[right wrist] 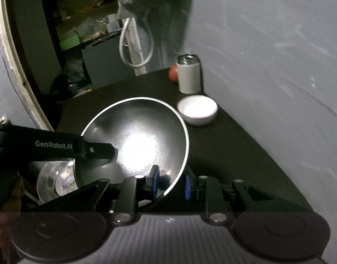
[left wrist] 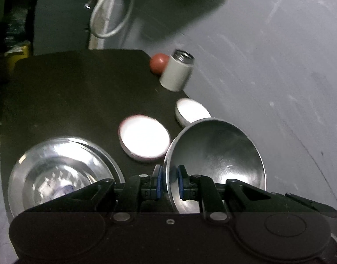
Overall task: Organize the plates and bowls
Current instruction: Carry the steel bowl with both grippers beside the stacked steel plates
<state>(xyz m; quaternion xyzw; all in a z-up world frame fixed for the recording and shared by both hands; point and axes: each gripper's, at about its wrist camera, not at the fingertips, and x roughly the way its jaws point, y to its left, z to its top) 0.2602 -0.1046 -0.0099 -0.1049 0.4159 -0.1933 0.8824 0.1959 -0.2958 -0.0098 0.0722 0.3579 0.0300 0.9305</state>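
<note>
A steel bowl (left wrist: 214,165) hangs tilted above the black table (left wrist: 80,92), and my left gripper (left wrist: 169,182) is shut on its near rim. From the right wrist, the same steel bowl (right wrist: 135,140) fills the middle, with the left gripper (right wrist: 95,151) clamped on its left rim. My right gripper (right wrist: 171,183) is open and its blue pads (right wrist: 187,186) straddle the bowl's near-right rim with a gap. A steel plate stack (left wrist: 58,171) lies at lower left. A pink-rimmed white bowl (left wrist: 144,137) and a small white bowl (left wrist: 191,112) sit beyond.
A grey can (left wrist: 177,72) and a red ball (left wrist: 158,62) stand at the table's far corner by the grey wall (left wrist: 278,66). A white cable (left wrist: 111,11) loops behind the table. The small white bowl (right wrist: 197,110) sits near the table's right edge.
</note>
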